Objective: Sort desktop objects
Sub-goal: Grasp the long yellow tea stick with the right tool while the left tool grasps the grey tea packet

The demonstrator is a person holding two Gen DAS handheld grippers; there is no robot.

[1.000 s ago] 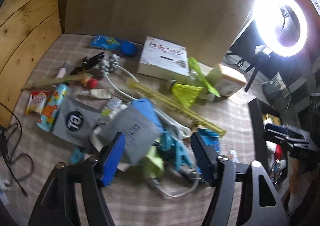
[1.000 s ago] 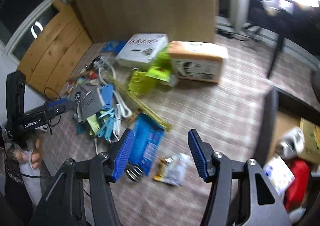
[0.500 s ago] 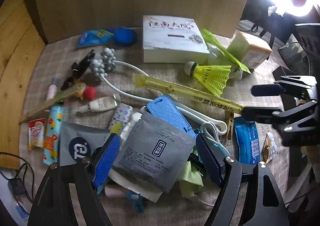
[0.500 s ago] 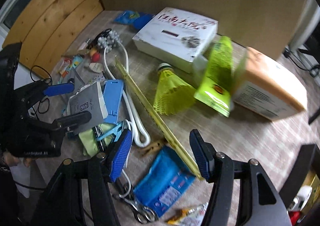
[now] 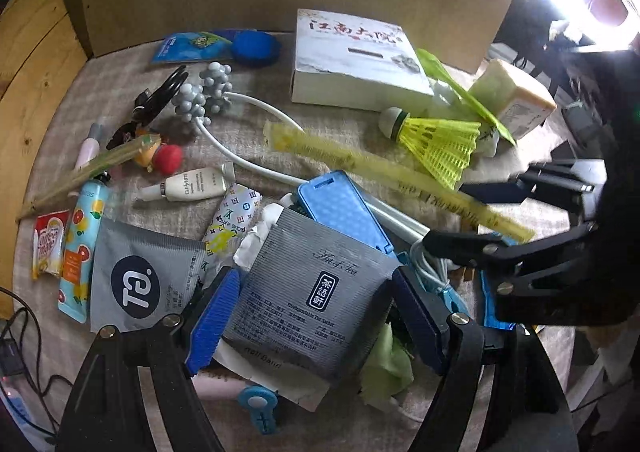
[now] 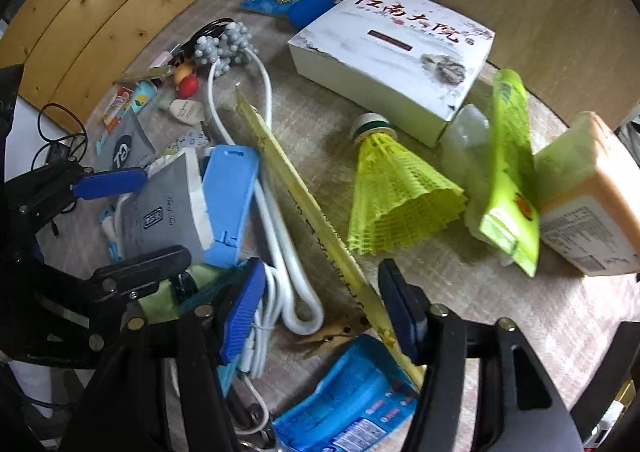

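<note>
Ruler (image 6: 304,207): long axis 11-to-5, near end between right claw (image 6: 320,312), closing, untouched; left claw (image 5: 308,316) open astride sachet (image 5: 308,292).

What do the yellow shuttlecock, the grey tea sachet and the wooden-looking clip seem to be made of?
Yellow shuttlecock: moulded plastic skirt, going by its open mesh and ribs; the white cap's material is unclear.
Grey tea sachet: likely matte film or coated paper, flat, printed, creased at the edges.
Clip: looks like bare wood, brown and dull; partly hidden by the yellow ruler.
</note>
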